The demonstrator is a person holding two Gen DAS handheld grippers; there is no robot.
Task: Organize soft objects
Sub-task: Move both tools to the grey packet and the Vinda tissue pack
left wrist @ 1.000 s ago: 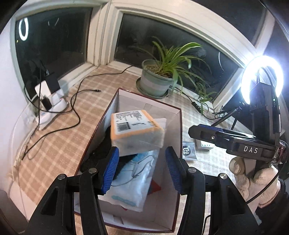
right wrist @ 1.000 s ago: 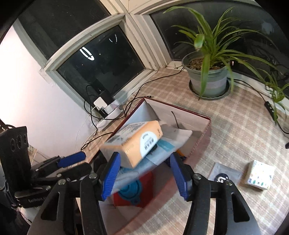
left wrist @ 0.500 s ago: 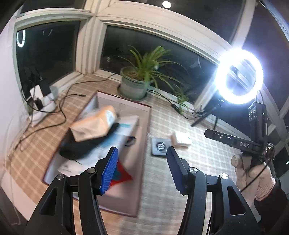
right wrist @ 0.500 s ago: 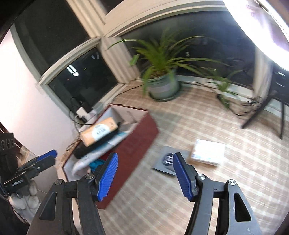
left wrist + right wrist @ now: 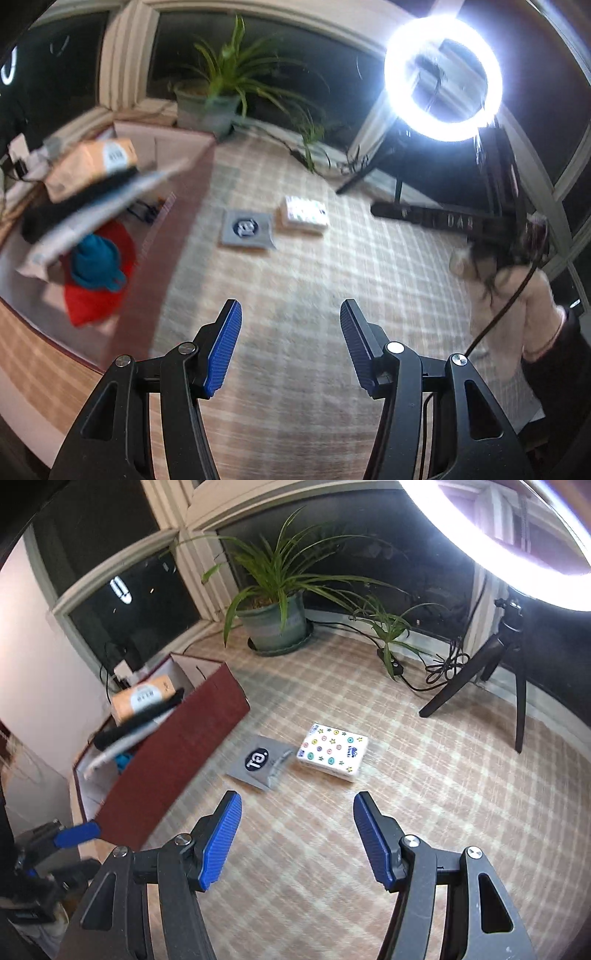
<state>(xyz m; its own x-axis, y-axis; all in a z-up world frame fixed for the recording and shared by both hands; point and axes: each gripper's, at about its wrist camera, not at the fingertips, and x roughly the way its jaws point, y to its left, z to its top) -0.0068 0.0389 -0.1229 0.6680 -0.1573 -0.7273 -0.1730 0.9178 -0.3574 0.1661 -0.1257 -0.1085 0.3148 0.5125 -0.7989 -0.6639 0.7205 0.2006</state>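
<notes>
A dark red box (image 5: 177, 753) stands on the checked tablecloth at the left, holding an orange pack (image 5: 144, 698), a black item, white packets and red and teal cloth (image 5: 96, 266). Beside it on the cloth lie a flat grey packet with a round logo (image 5: 258, 762) and a white tissue pack with coloured dots (image 5: 332, 755); both also show in the left wrist view, the grey packet (image 5: 246, 229) and the white pack (image 5: 304, 214). My left gripper (image 5: 290, 347) is open and empty above the cloth. My right gripper (image 5: 297, 836) is open and empty, just short of the two packets.
A potted plant (image 5: 275, 622) stands at the window behind the box. A ring light (image 5: 443, 77) on a black tripod (image 5: 491, 679) stands at the right with cables beside it. A charger and cords (image 5: 118, 664) lie behind the box.
Both grippers have pulled back from over the box and swung right, toward the grey packet and white tissue pack on the cloth. Both stay open and empty.
</notes>
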